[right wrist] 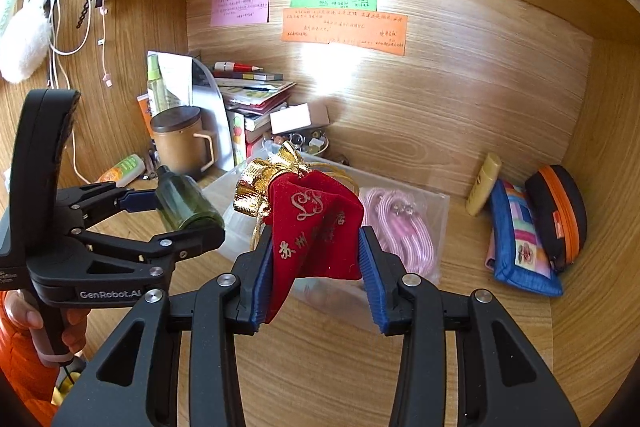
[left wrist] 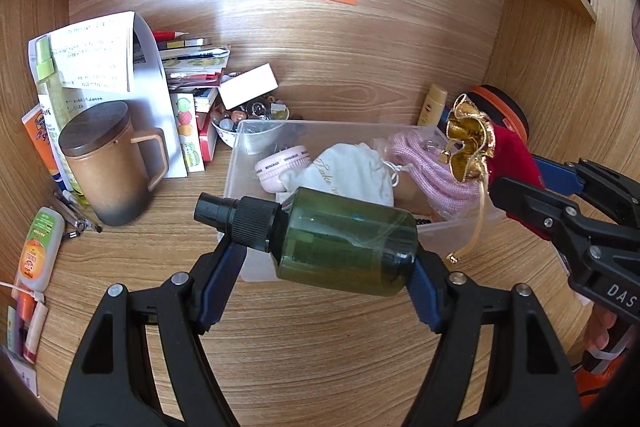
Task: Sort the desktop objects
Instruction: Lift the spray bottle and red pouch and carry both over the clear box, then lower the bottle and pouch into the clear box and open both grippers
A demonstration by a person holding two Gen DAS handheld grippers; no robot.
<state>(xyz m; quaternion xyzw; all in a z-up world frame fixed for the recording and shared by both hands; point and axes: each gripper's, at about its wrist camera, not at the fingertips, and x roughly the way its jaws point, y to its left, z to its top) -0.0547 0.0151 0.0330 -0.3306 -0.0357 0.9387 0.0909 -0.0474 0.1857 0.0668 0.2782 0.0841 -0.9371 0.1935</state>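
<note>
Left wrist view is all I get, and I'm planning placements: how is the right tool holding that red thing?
Observer: The right tool is shut on a red pouch, pinched between both pads, with the gold lettering facing its camera.
Operator: Before I set down the bottle, what does that pouch hide beside the orange case?
Observer: A blue patchwork pouch leans against the case, on the side nearer the bin.
</note>
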